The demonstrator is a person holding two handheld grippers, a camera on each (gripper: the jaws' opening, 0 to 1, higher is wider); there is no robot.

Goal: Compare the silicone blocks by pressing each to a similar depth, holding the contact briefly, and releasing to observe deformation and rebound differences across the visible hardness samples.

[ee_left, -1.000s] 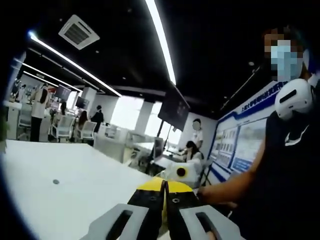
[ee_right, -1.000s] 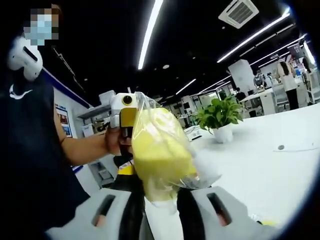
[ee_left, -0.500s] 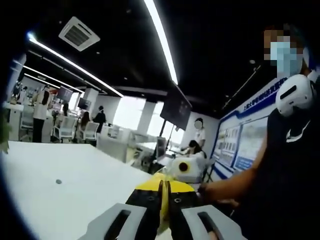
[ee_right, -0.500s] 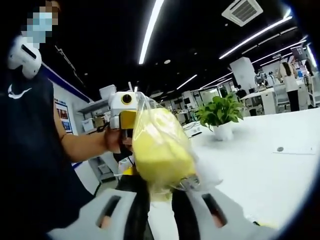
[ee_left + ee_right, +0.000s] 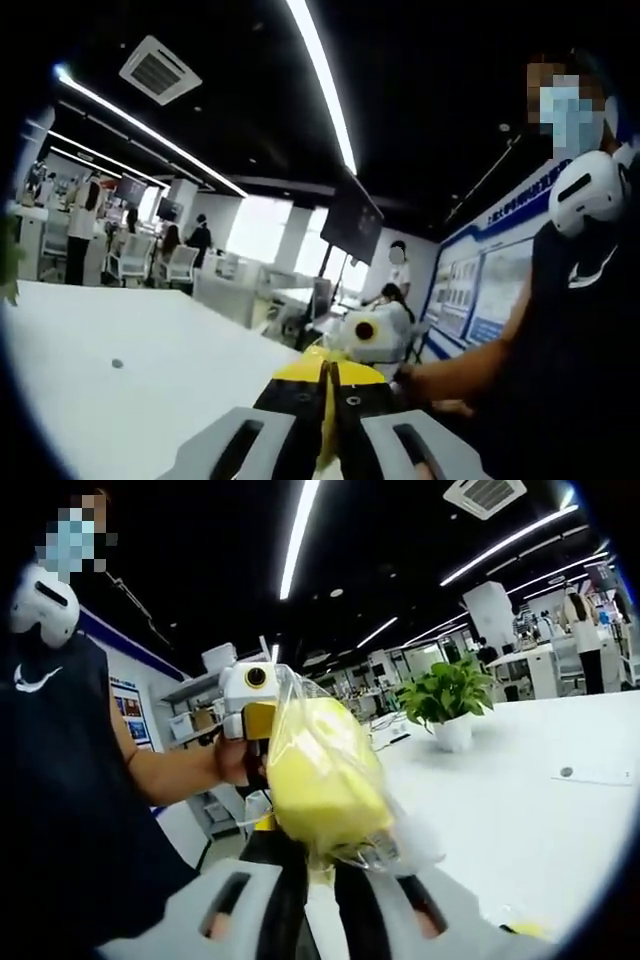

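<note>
In the right gripper view we are seeing the bagged yellow block [image 5: 325,780] broadside, its long axis rising toward 12 o'clock from the right gripper [image 5: 320,865], which is pinching its bottom edge; in the left gripper view we are seeing it edge-on, a thin yellow sliver in the left gripper [image 5: 326,402], which is clamping it too.

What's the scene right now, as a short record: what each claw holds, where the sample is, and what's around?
left claw: shut on an edge of the yellow block
right claw: shut on the bag's lower end
yellow block: inside a clear plastic bag, held up in the air between both claws, off the white table
potted plant: upright on the table, behind the block
person: standing close, holding both claws
</note>
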